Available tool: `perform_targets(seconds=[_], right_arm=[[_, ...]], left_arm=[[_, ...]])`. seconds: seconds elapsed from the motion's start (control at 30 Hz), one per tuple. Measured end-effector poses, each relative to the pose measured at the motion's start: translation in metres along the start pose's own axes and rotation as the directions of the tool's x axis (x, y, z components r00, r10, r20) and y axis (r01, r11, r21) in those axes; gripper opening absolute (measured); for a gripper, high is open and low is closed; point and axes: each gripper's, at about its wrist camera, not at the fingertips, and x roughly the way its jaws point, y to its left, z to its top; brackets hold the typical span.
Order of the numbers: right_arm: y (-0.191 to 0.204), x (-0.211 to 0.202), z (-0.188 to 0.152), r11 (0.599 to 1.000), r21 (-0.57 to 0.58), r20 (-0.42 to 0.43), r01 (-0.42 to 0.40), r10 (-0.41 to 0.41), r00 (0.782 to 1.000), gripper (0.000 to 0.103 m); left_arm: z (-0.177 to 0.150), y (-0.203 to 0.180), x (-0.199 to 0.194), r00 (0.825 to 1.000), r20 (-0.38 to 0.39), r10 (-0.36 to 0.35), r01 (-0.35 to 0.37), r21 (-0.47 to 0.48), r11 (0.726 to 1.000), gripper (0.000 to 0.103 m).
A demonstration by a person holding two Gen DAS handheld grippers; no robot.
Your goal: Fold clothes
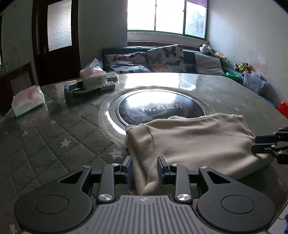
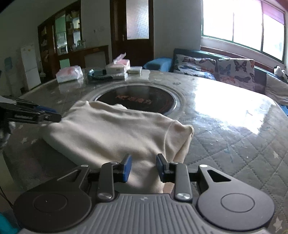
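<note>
Quilted table (image 1: 45, 144) bare L & R of folded cream garment (image 1: 198, 140). L gripper (image 1: 144, 168) part-open, pads off cloth between; R gripper (image 2: 144, 168) narrow, pinching garment edge.

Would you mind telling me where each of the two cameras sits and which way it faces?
Left wrist: it sits on the left gripper, looking forward and down over the cream garment toward the window; its own fingers straddle the cloth, and the right gripper enters at the right edge.
Right wrist: it sits on the right gripper, looking over the garment toward the door; the left gripper enters at the left.
Shared: garment, round dark inset, tissue packs, butterfly cushions.
</note>
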Motion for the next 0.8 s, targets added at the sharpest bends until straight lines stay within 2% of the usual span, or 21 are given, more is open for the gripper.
perform_targets(seconds=[0.17,0.37,0.47,0.6,0.7,0.8], right_arm=[[0.001,-0.001,0.006,1.0,-0.007,0.007,0.023,-0.023,1.0,0.031],[0.009,-0.005,0.02,1.0,-0.013,0.049,0.008,-0.007,0.999,0.033],[0.01,0.003,0.021,1.0,-0.009,0.037,0.004,-0.004,0.999,0.033],[0.008,0.021,0.013,1.0,0.0,-0.02,0.018,-0.018,1.0,0.034],[0.009,0.017,0.016,1.0,-0.003,-0.02,0.026,-0.026,0.999,0.034],[0.018,0.01,0.025,0.999,-0.037,0.001,0.026,-0.026,1.0,0.034]], left_arm=[[0.0,0.008,0.0,1.0,0.001,-0.011,0.011,-0.031,0.999,0.044],[0.001,0.015,-0.001,1.0,0.008,-0.01,0.01,-0.058,0.998,0.051],[-0.002,0.017,0.003,1.0,-0.001,-0.001,0.001,-0.057,0.998,0.051],[-0.005,0.023,0.003,1.0,-0.006,0.012,-0.012,-0.053,0.999,0.051],[-0.006,0.029,0.001,1.0,-0.011,0.022,-0.022,-0.061,0.998,0.052],[-0.005,0.036,-0.006,1.0,0.007,-0.001,0.001,-0.094,0.996,0.054]])
